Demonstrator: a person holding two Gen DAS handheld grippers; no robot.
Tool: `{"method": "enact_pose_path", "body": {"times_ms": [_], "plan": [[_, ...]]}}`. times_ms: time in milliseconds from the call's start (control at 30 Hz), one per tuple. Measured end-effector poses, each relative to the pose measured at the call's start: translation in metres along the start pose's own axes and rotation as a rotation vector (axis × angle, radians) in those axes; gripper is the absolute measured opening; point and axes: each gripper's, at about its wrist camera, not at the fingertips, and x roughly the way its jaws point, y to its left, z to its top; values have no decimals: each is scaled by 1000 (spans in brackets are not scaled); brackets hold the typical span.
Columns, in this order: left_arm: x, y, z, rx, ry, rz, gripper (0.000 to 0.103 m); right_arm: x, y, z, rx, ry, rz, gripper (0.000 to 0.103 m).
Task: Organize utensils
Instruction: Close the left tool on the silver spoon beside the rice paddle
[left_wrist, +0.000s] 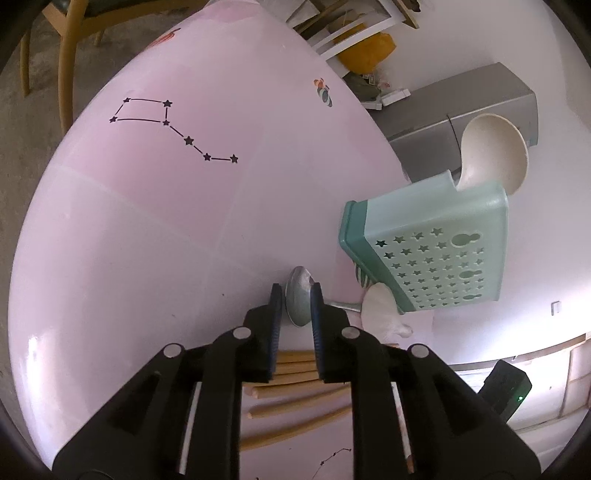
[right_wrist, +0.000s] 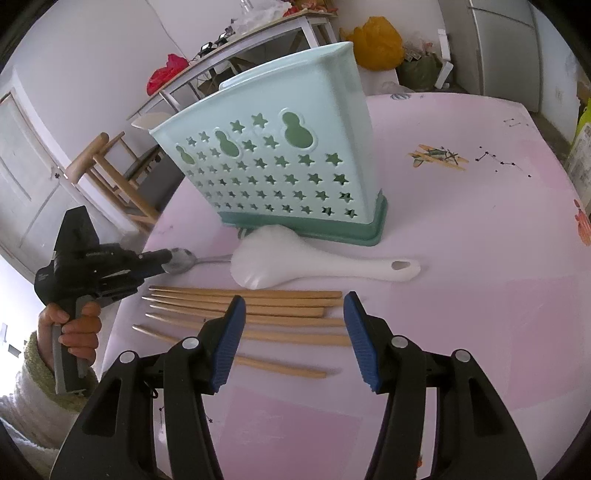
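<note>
On a pink table, one pale ladle (left_wrist: 495, 155) already stands in the green holder (left_wrist: 432, 254); everything else waits. The left gripper (left_wrist: 297, 291) angles down, fingers narrowly straddling the metal spoon (left_wrist: 297, 299) bowl; a grip cannot be confirmed. The right gripper (right_wrist: 293, 317) hovers unclenched above chopsticks (right_wrist: 258, 310), white rice paddle (right_wrist: 295, 267) beyond.

Left gripper (left_wrist: 297, 295): black plastic frame, two linkage arms per side, round silver pivot pins at the joints, triangular cut-outs in the outer arms. Fingers (left_wrist: 276, 306) dark blue, ribbed pads.

Right gripper (right_wrist: 293, 314): same build; black arms, silver pins, bright blue ribbed fingers (right_wrist: 231, 343).

From the right wrist view, the left unit has a black body with a grey handle. Hand (right_wrist: 75, 330) on the handle; sleeve (right_wrist: 33, 391) is thick, fleecy, cream-white with a pale greenish cuff.
</note>
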Motion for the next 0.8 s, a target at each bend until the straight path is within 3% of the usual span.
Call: {"method": "enact_pose_path", "body": {"times_ms": [267, 467, 633, 733, 800], "plan": [[7, -25, -10, 151, -47, 172, 7, -1, -1, -1, 9, 4, -3, 54], [6, -26, -8, 165, -67, 183, 5, -1, 7, 3, -54, -1, -31, 54], [4, -25, -9, 180, -78, 199, 5, 6, 25, 14, -247, -42, -124, 54], [3, -24, -10, 179, -81, 199, 5, 21, 27, 19, -359, -28, -210, 54], [2, -24, -10, 181, -81, 198, 5, 30, 23, 22, -380, 1, -203, 54]]}}
